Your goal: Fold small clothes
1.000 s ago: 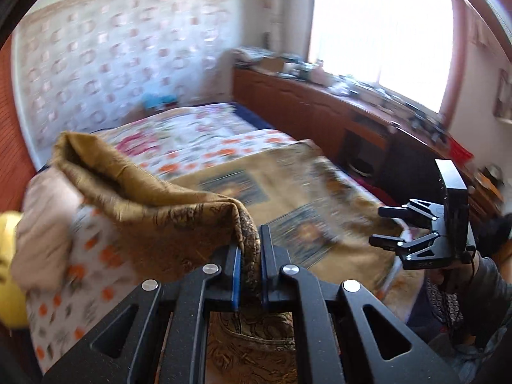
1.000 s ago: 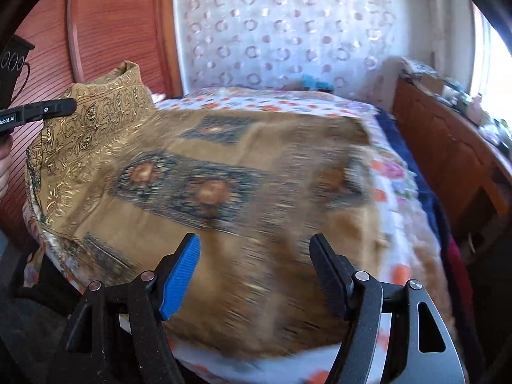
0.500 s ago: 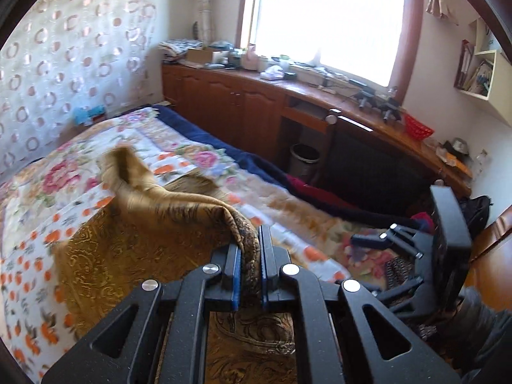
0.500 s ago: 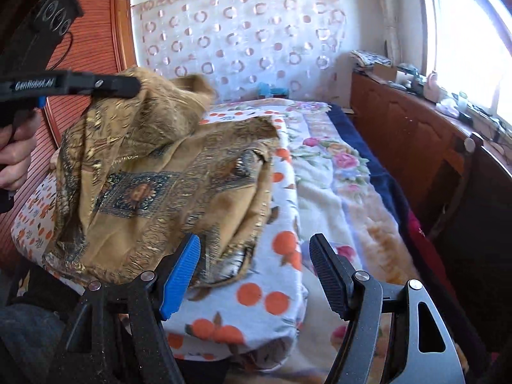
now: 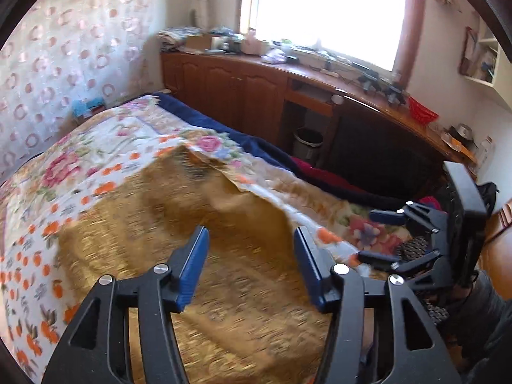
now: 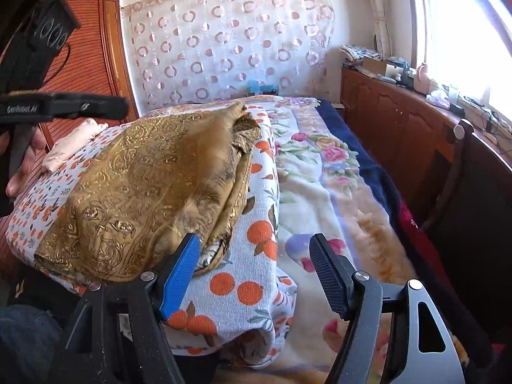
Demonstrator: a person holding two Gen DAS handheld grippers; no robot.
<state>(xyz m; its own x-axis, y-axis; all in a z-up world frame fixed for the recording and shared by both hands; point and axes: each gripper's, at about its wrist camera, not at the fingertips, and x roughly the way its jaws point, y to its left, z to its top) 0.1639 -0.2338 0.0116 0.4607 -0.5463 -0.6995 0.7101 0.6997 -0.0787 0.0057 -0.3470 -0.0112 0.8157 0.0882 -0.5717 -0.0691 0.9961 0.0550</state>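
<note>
A gold patterned cloth (image 6: pixel 150 188) lies folded over on the orange-print sheet (image 6: pixel 256 233) at the bed's near left. It also shows in the left wrist view (image 5: pixel 179 224), spread below the fingers. My left gripper (image 5: pixel 251 265) is open and empty above the cloth; it appears at the left edge of the right wrist view (image 6: pixel 64 108). My right gripper (image 6: pixel 256 275) is open and empty at the cloth's near right edge; it shows at the right of the left wrist view (image 5: pixel 380 236).
A floral blanket (image 6: pixel 320 172) covers the bed's right side, with a dark blue cover (image 6: pixel 364 160) along its edge. A folded pale pink garment (image 6: pixel 73 144) lies at the far left. A wooden cabinet counter (image 5: pixel 288 89) with clutter runs under the window. A small bin (image 5: pixel 307 142) stands below it.
My left gripper has opened and let go of the gold cloth, which has dropped folded onto the bed. The right gripper stays open.
</note>
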